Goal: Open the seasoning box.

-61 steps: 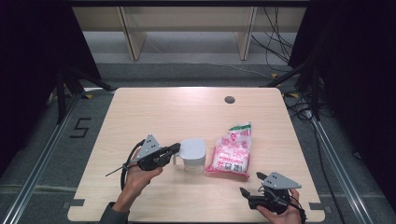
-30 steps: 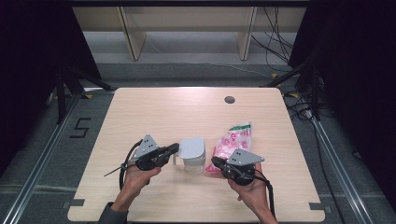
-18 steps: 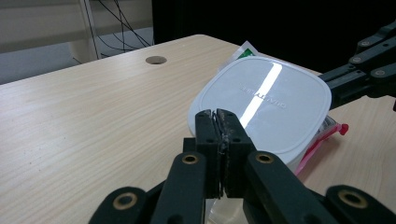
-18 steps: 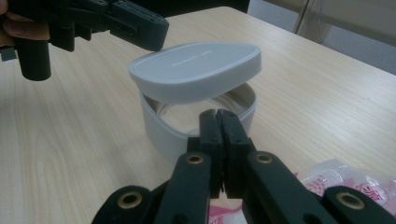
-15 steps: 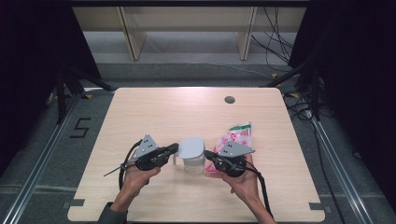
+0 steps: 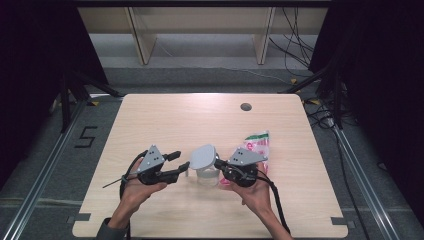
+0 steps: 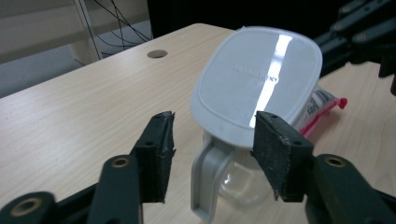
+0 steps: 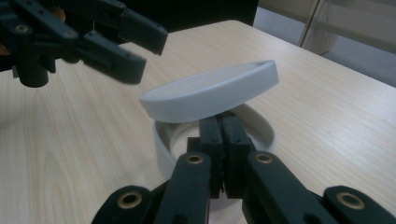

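Note:
A clear cup (image 6: 206, 176) with a grey handle (image 7: 208, 182) stands at the table's front middle. Its grey lid (image 6: 202, 156) is tilted up off the rim (image 8: 161, 144). My right gripper (image 6: 218, 163) reaches in from the right. Its jaws are pressed together at the near edge of the lid (image 8: 210, 91), and their tips are hidden beneath it. My left gripper (image 6: 177, 162) is on the cup's left. Its jaws have just been opening and now stand on either side of the handle without touching it (image 7: 212, 149).
A pink packet (image 6: 257, 142) lies just right of the cup, behind my right hand. A round cable hole (image 6: 245, 106) sits near the table's far edge. Bare wood stretches across the far half of the table (image 6: 180, 117).
My right gripper came from the front right corner to the cup's right side, and the lid now sits tilted up. My left gripper's jaws have let go of the handle and spread.

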Motion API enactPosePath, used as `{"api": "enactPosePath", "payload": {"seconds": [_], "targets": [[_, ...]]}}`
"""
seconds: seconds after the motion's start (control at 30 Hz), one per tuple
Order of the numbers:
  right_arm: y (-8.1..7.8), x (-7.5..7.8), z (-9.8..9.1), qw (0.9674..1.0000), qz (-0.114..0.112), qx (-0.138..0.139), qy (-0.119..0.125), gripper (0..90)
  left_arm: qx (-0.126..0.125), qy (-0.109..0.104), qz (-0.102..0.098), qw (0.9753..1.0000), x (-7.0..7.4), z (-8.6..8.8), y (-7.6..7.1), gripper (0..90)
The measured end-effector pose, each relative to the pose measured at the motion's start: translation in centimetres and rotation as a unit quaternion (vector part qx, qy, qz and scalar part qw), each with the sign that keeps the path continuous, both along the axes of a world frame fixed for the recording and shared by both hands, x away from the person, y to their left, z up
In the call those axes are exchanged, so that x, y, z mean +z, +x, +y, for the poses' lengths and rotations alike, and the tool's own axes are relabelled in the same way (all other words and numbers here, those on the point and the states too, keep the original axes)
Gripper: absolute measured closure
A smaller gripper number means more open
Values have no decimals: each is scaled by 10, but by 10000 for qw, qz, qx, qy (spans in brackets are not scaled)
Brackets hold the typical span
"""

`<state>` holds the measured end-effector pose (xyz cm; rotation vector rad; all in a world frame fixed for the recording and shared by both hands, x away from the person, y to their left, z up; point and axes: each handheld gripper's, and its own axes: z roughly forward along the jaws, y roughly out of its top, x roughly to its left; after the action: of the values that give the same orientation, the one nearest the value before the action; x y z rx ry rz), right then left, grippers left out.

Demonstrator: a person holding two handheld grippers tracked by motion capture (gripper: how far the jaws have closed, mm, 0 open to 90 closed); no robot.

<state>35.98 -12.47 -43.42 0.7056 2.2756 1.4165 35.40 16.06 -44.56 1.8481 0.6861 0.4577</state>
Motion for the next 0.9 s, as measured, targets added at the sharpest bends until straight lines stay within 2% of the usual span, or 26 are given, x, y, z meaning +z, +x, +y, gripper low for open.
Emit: {"api": "enactPosePath", "payload": {"seconds": [0.03,0.07,0.1,0.13,0.2,0.23,0.27,0.3,0.37,0.4,0.53,0.6,0.67,0.73,0.77,0.83,0.87,0.9], "targets": [[-1,2,2,10000,51,4,14,896,39,58,63,10000,-2,2,-4,419],[0,2,5,10000,-65,49,21,892,18,149,21,9999,-4,5,-6,390],[-1,4,6,10000,-2,25,-6,891,-15,224,-26,9997,-6,7,-7,368],[0,4,8,9999,-84,89,-18,890,95,191,91,9997,-9,9,-10,355],[0,6,13,9999,-110,83,-26,889,198,198,137,9995,-14,13,-12,337],[-1,7,16,9999,-122,73,22,889,171,235,119,9995,-16,15,-13,329],[-1,9,21,9997,-170,185,-17,889,160,269,98,9995,-19,16,-13,305],[-1,10,24,9997,-172,177,-6,889,239,306,147,9991,-21,16,-15,292],[-2,11,26,9997,-172,174,23,889,256,330,218,9989,-25,19,-18,283],[-1,12,28,9994,-195,275,-25,886,263,322,218,9989,-26,19,-19,279],[-3,13,39,9993,-223,315,-8,884,275,359,233,9987,-30,20,-23,268],[-5,12,45,9989,-257,397,-55,882,296,304,278,9987,-31,19,-24,264],[-7,12,48,9985,-272,460,-106,877,260,361,239,9987,-31,19,-25,264],[-8,13,47,9985,-297,440,-95,874,252,345,288,9987,-33,19,-25,261],[-8,15,44,9985,-317,441,-72,871,217,421,254,9986,-32,20,-25,261],[-8,18,35,9989,-295,357,-28,857,225,346,307,9987,-33,19,-26,260],[-7,20,28,9985,-408,350,-82,853,186,403,256,9987,-32,20,-25,260],[-8,21,21,9992,-305,272,2,848,278,348,332,9985,-33,20,-27,260]]}}
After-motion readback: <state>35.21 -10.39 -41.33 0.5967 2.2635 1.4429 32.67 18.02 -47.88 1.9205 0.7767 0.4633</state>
